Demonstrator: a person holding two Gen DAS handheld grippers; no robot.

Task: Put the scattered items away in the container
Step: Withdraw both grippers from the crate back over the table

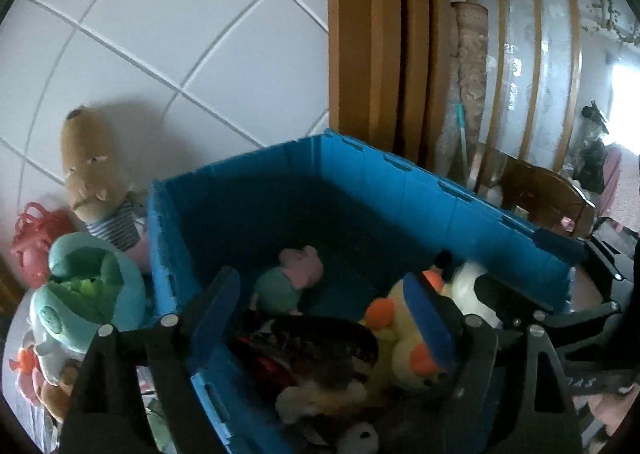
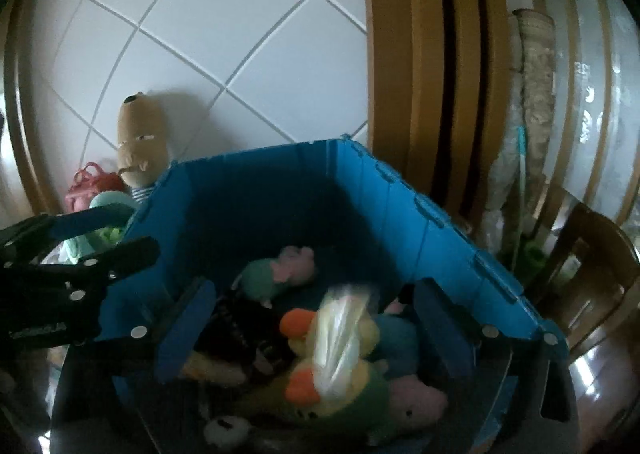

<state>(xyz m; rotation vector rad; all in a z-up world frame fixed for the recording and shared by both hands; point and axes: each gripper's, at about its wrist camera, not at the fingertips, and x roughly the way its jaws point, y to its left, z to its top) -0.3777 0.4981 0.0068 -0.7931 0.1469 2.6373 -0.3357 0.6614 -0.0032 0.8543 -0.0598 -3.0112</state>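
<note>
No writing is legible anywhere. The blue bin (image 1: pixel 360 190) stands by the tiled wall (image 1: pixel 168 34), plush toys (image 2: pixel 320 354) piled inside. A brown toy (image 1: pixel 90 170) leans outside its left edge. Both the left gripper (image 1: pixel 324 318) and the right gripper (image 2: pixel 316 334) gape wide above the pile, empty.

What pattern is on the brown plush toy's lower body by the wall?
Grey-and-white stripes on the brown plush toy, clearest in the left wrist view.

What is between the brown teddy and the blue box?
A striped plush piece at the brown teddy's base, right against the blue box, in the left wrist view.
</note>
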